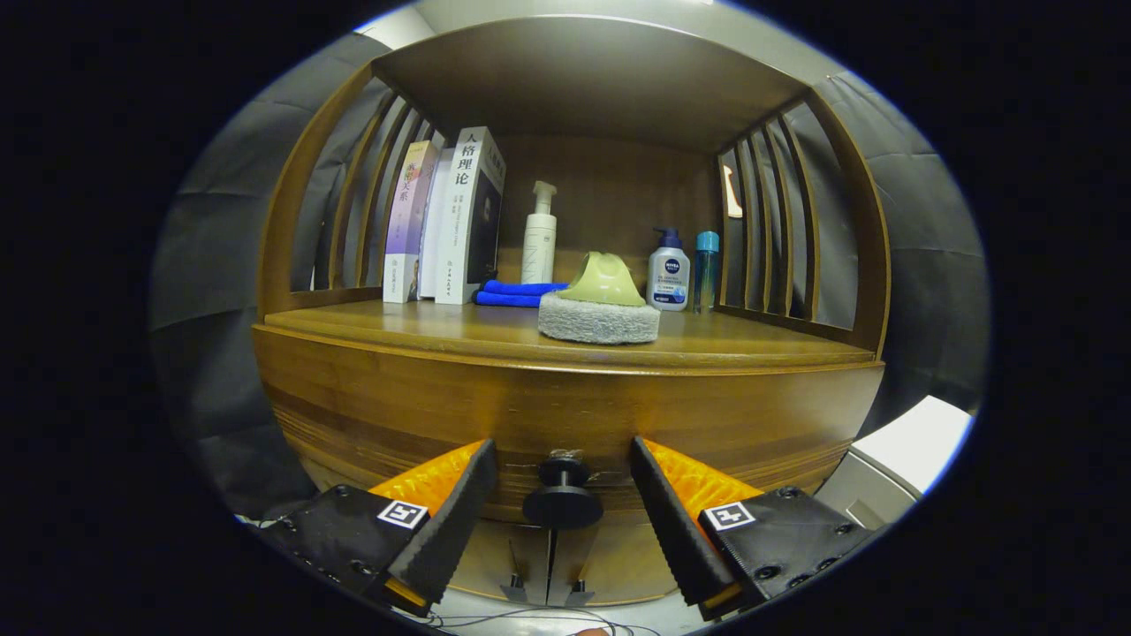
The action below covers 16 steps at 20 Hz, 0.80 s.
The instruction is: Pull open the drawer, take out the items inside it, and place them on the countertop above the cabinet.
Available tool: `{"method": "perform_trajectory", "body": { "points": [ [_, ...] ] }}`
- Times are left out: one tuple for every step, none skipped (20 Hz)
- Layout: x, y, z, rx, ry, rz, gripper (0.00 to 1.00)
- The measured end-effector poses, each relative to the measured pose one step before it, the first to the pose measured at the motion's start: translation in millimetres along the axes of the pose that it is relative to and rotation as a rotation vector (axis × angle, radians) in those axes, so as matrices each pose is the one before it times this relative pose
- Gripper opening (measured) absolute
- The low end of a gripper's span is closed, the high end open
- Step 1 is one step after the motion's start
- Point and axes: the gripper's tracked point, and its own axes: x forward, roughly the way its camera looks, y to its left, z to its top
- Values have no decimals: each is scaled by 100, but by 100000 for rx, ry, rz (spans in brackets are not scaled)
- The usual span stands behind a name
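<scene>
Tongs (563,481) wide, drawer knob (563,495) between fingers, no contact. Drawer (565,415) front looks flush w/ cabinet. Risk: off-centre closure → slip off the small round knob.

grey cloth wall (221,265), perhaps white furniture (919,442)
</scene>
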Motion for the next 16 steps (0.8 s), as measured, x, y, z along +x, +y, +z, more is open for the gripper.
{"method": "perform_trajectory", "body": {
  "points": [
    [-26, 90, -63, 171, 657, -10, 98],
    [-127, -103, 32, -980, -350, -195, 98],
    [103, -128, -9, -261, 31, 50, 98],
    [95, 196, 24, 850, -240, 1265, 98],
    [-133, 43, 24, 1606, 498, 1369, 98],
    [-237, -64, 152, 1759, 400, 1237, 98],
    [-359, -242, 520, 905, -944, -220, 98],
    [-523, -255, 678, 344, -1879, -6, 98],
    [-535, -1, 586, 157, -1274, 455, 98],
    [-723, 48, 415, 146, -784, 908, 98],
    [-805, -44, 475, 552, -791, 352, 98],
    [-889, -40, 489, 803, -994, 646, 98],
    [-870, -56, 534, 956, -1132, 356, 98],
    [-881, -41, 542, 582, -983, 772, 98],
    [-852, -115, 528, 25, -846, 583, 98],
    [-818, -254, 490, -444, -703, 277, 98]
  ]
}}
